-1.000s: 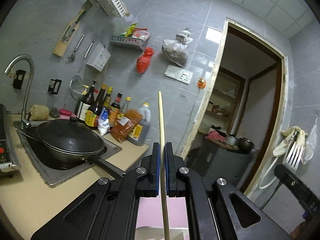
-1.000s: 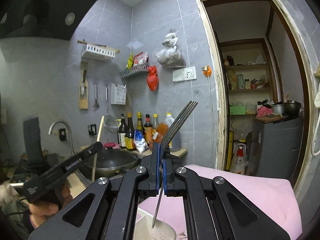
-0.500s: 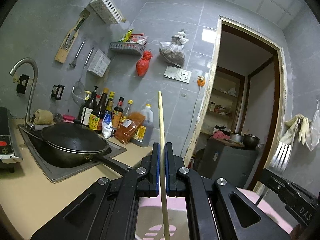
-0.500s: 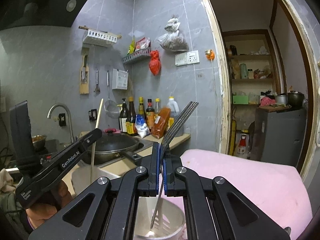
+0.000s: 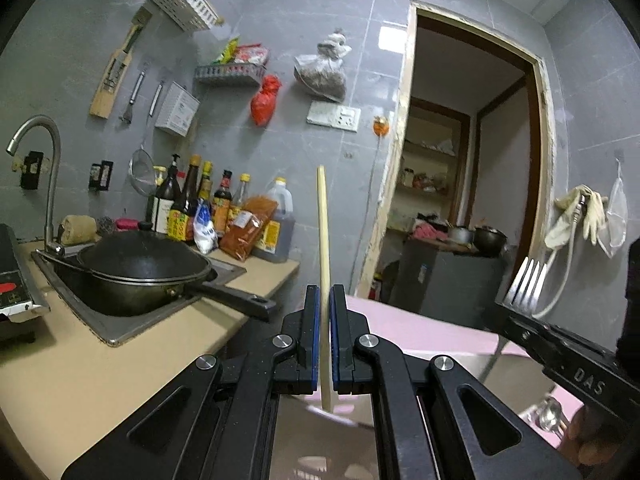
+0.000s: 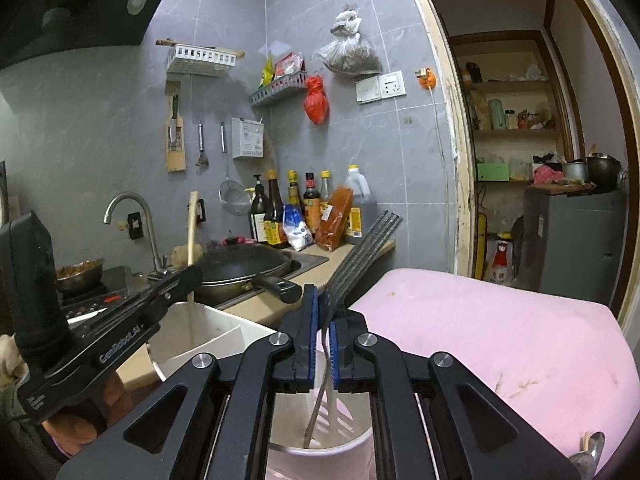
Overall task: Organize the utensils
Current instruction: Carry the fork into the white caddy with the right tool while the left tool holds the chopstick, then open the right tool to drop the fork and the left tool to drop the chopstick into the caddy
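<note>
1. The room was a small kitchen with grey tiled walls and a tan counter (image 5: 80, 368).
2. A black wok (image 5: 140, 268) sat in the steel sink (image 5: 120, 320) under a bent tap (image 5: 44, 168). Sauce bottles (image 5: 200, 208) stood in a row by the wall.
3. A pink cushion (image 6: 500, 336) lay beside the counter, near an open doorway (image 5: 472, 160) to a store room.
4. The left gripper (image 5: 325, 340) had its fingers squeezed on a pale wooden chopstick (image 5: 322, 240), which stood straight up.
5. The right gripper (image 6: 324, 344) had its fingers pressed on a metal fork (image 6: 360, 256). The fork's prongs pointed up and its handle reached down into a white holder (image 6: 332, 428).
6. Beside it was a white divided box (image 6: 216, 332), and the chopstick's low end hung over it.
7. The holder's bottom was hidden by the gripper. A shiny spoon (image 6: 588, 456) was cut off at the picture's edge. The things on the store room shelves (image 6: 512, 120) were too small to make out.
</note>
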A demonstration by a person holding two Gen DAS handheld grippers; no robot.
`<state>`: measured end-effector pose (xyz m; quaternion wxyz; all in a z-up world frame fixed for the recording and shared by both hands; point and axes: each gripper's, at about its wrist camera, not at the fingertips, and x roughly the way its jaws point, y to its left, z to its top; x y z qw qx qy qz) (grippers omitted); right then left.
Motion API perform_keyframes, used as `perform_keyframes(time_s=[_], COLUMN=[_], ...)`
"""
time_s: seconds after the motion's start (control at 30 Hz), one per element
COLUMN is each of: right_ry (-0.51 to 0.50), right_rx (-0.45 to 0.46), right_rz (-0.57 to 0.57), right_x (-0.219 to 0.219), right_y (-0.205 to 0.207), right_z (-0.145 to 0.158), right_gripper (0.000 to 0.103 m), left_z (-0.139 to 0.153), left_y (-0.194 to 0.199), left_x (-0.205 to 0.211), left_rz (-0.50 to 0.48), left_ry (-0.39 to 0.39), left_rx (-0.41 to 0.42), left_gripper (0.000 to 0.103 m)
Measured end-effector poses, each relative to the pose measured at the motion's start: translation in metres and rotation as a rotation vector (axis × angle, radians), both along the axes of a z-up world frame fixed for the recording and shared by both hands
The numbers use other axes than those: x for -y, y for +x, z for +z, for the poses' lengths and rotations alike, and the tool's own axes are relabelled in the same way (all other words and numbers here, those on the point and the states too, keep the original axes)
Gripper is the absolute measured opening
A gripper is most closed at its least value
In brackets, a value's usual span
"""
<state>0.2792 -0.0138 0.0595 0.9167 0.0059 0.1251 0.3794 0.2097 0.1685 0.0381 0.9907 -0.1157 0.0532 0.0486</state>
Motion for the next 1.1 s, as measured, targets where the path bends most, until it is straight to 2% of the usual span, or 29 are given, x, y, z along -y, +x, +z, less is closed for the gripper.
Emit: perform_keyframes(time_s=[0.1,0.27,0.33,0.4,0.53,0.57,0.63,0.7,0.77,0.87,0.97,1.03,1.1], right_ry=[0.008,0.016,0.021,0.028,0.053,0.059,0.075,0.086,0.092,0.103,0.103,0.108,0.108], right_rx=[-0.002,-0.008,-0.004,0.005,0.022,0.025,0.04,0.054,0.061,0.074,0.09,0.107,0.123], right_rz=[0.005,0.004,0.003,0.003,-0.009,-0.013,-0.024,-0.036,-0.049,-0.069,-0.088,-0.103,-0.122], right_x=[0.002,0.006,0.008,0.011,0.019,0.022,0.027,0.032,0.036,0.044,0.051,0.057,0.064], right_y=[-0.003,-0.009,-0.011,-0.014,-0.018,-0.019,-0.021,-0.023,-0.023,-0.024,-0.028,-0.033,-0.038], right_z=[0.002,0.006,0.008,0.01,0.016,0.017,0.021,0.025,0.029,0.033,0.035,0.037,0.039], right_gripper=[0.023,0.025,0.03,0.039,0.053,0.055,0.068,0.075,0.078,0.083,0.093,0.1,0.103], left_z=[-0.001,0.0,0.001,0.003,0.011,0.014,0.018,0.021,0.023,0.023,0.024,0.026,0.029], left_y=[-0.004,-0.009,-0.011,-0.014,-0.019,-0.02,-0.021,-0.022,-0.021,-0.022,-0.025,-0.027,-0.032], left_x=[0.0,0.001,0.0,0.0,0.001,0.002,0.005,0.009,0.012,0.015,0.019,0.023,0.026], left_rz=[-0.027,-0.064,-0.078,-0.086,-0.095,-0.098,-0.096,-0.089,-0.092,-0.092,-0.095,-0.097,-0.099], left_ry=[0.002,0.006,-0.005,-0.024,-0.037,-0.037,-0.032,-0.02,-0.017,-0.017,-0.01,-0.003,0.001], left_rx=[-0.019,-0.05,-0.057,-0.052,-0.051,-0.052,-0.053,-0.06,-0.067,-0.066,-0.06,-0.054,-0.043], left_gripper=[0.004,0.008,0.016,0.032,0.033,0.035,0.042,0.048,0.049,0.057,0.059,0.064,0.075])
